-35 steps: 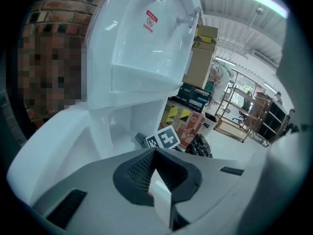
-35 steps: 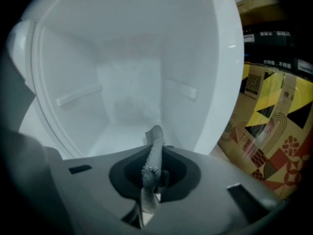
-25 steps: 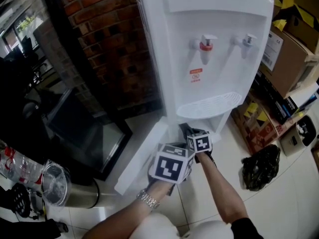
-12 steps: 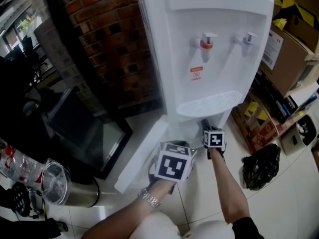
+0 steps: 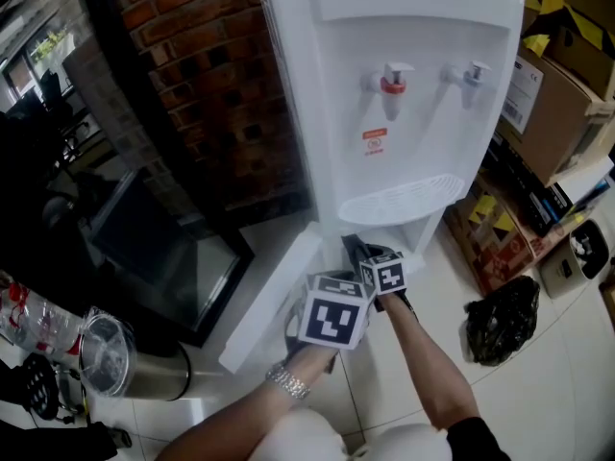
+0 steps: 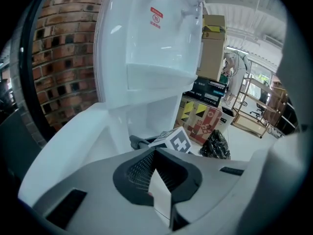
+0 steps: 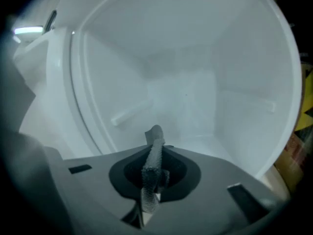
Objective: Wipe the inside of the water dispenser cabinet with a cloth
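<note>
The right tool (image 7: 155, 148) is clamped shut on a gray cloth (image 7: 152, 168). We see the cloth standing up between the jaws as a narrow, textured strip. This tool points into the white cabinet (image 7: 186, 92) at the bottom of the water dispenser (image 5: 404, 94), so the cloth sits inside the opening, in front of the pale back wall. We cannot tell whether the cloth touches any surface there.

The left tool (image 6: 156, 155) has its jaws closed together with nothing between them. We find it just outside the cabinet, close beside the right tool and a little nearer the person. The cabinet door (image 5: 274, 301) is swung open to the left, its lower edge near the white floor (image 5: 567, 392). Above the opening sits the drip tray (image 5: 404, 200), and higher up are a red tap (image 5: 392, 83) and a blue tap (image 5: 473, 75).

A brick wall (image 5: 211, 75) stands to the left of the dispenser. To its right we see stacked cardboard boxes (image 5: 562, 104), with a black bag (image 5: 502, 320) on the floor nearby.
</note>
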Tool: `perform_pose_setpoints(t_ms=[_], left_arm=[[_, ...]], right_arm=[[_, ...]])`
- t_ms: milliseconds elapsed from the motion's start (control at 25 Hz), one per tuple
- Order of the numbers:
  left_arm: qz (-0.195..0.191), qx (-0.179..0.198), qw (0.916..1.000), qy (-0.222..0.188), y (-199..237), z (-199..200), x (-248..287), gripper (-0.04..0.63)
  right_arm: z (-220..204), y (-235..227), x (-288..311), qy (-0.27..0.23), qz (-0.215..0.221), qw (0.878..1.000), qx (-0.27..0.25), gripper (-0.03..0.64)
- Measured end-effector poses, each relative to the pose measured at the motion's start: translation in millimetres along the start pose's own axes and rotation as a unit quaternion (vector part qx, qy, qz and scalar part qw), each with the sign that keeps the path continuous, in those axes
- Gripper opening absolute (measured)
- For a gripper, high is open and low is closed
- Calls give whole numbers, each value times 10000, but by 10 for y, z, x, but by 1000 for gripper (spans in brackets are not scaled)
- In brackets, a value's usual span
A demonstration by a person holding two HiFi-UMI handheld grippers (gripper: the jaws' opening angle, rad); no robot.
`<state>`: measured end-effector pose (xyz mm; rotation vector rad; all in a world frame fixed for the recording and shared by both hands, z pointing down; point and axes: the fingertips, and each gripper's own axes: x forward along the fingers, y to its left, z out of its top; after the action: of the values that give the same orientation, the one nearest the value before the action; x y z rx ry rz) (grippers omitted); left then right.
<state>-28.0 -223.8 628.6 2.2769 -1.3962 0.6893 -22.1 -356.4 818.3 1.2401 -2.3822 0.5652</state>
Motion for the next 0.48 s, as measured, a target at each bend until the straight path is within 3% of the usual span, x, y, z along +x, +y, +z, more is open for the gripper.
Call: perform_pose_setpoints(t_ms=[120, 200, 360, 480], left_arm=[[102, 23, 9999, -13, 42, 4, -12, 0], [193, 57, 9998, -35, 67, 15, -16, 0], [266, 100, 9995, -102, 90, 53, -25, 0], [234, 84, 9996, -127, 65, 71, -19, 0]], right_arm=[[-178, 24, 115, 237, 59, 9996, 133, 19], [-369, -189, 129, 447, -130, 9984, 305, 19], [-655, -866, -49, 734, -949, 9895, 803, 19], [-494, -1220, -330, 676, -1777, 9810, 375, 18]])
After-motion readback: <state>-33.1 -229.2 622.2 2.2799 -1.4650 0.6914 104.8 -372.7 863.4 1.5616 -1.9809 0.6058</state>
